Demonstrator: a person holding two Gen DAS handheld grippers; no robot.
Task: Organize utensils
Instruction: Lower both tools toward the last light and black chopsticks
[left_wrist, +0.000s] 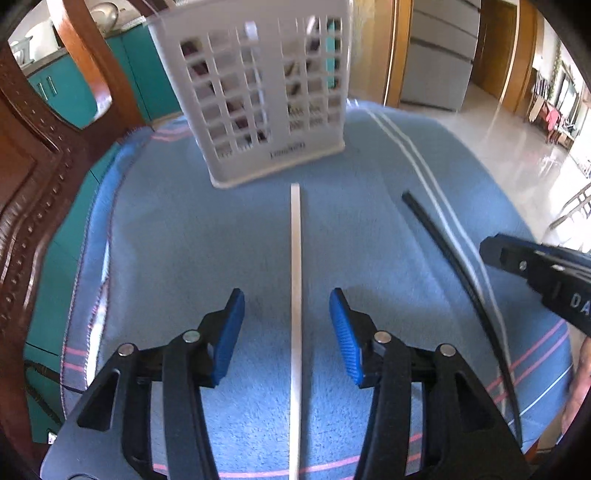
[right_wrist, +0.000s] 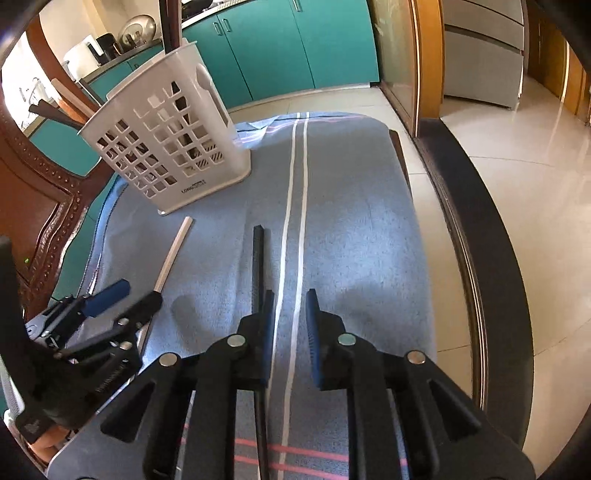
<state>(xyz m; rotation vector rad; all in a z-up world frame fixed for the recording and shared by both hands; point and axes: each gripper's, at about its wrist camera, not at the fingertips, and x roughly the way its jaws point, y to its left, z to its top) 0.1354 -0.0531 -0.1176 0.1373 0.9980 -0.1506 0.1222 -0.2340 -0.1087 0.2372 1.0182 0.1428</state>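
Left wrist view: left gripper (left_wrist: 287, 334) is spread wide, pinching nothing. White chopstick (left_wrist: 295, 302) lies on the blue towel (left_wrist: 184, 229) right between the blue pads (left_wrist: 231, 334), long axis running straight ahead along the fingers toward the white basket (left_wrist: 258, 92), its far tip just short of the base. Black chopstick (left_wrist: 454, 266) lies off to the right, near the right gripper's body.

Right wrist view: right gripper (right_wrist: 290, 328) is also spread, holding nothing. Black chopstick (right_wrist: 258, 266) points forward, but passes at or behind the left finger, not between the two; whether it touches is unclear. White chopstick (right_wrist: 173, 254) sits left, by the left gripper (right_wrist: 127, 295). Basket (right_wrist: 166, 147) stands far left. Likely each gripper takes its nearer stick; the right one needs a small shift left first.
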